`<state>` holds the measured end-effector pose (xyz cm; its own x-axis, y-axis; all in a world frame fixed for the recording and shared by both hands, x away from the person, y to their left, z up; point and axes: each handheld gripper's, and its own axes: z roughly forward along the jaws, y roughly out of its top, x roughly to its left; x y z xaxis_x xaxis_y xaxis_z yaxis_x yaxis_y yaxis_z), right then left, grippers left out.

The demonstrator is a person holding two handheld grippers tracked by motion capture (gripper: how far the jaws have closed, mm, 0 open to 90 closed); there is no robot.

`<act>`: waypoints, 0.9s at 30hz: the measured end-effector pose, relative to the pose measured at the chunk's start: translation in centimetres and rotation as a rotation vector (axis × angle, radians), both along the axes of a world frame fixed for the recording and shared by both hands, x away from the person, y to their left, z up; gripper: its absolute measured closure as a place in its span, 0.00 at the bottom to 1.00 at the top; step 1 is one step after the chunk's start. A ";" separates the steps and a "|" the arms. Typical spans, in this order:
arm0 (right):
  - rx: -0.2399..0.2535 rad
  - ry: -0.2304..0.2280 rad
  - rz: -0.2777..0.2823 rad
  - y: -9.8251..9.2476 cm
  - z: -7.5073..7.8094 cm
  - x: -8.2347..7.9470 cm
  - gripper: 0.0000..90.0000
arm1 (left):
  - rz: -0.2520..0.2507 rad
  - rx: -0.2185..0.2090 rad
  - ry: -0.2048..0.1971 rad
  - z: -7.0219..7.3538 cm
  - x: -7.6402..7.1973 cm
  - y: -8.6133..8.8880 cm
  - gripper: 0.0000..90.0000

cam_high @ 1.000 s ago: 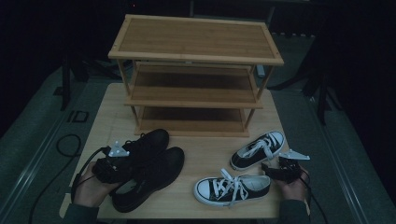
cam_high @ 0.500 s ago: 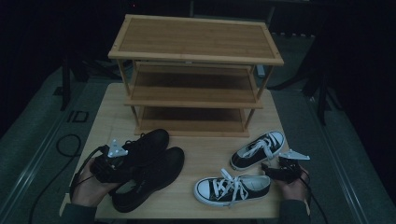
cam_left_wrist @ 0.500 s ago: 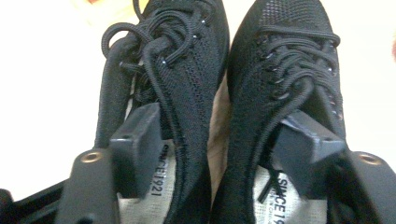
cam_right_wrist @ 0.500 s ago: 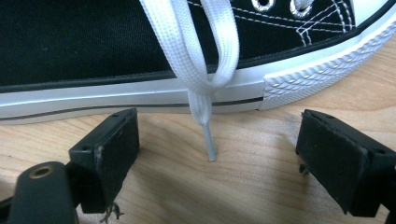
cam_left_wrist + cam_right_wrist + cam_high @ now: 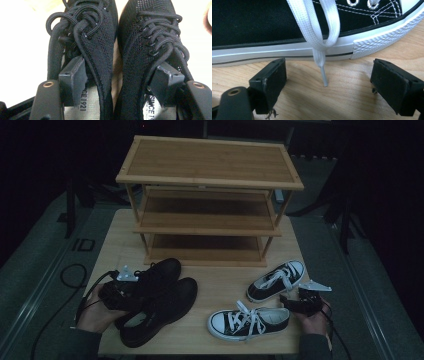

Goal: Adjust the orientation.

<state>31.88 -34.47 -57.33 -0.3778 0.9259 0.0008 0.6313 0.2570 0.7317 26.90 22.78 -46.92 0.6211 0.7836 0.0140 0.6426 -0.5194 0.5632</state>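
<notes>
Two pairs of shoes lie on the bench before a three-tier shoe rack. Left gripper: its jaws have just been opening and now stand wide, one pad inside each black shoe at the collar, not pressing. Judged step: pairing the black shoes for a lift. Next move: close on both inner walls, raise level, carry to a shelf. Their long axes run parallel, toes toward the rack and slightly right. Right gripper: jaws wide apart, empty, beside the black-and-white sneaker
</notes>
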 end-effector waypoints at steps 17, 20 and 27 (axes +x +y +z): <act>0.000 0.000 0.000 0.0 0.0 0.0 0.15 | -0.059 0.004 0.028 0.2 0.3 -0.2 0.50; 0.000 0.000 0.000 0.0 0.0 0.0 0.15 | -0.070 0.014 0.023 0.3 0.2 -0.3 0.54; 0.000 0.000 -0.001 0.0 0.0 0.0 0.15 | -0.049 -0.029 0.091 -0.5 1.0 0.0 0.48</act>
<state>31.90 -34.45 -57.33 -0.3772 0.9261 0.0011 0.6316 0.2564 0.7317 27.91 22.76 -47.39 0.6566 0.7513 -0.0662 0.6658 -0.5362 0.5188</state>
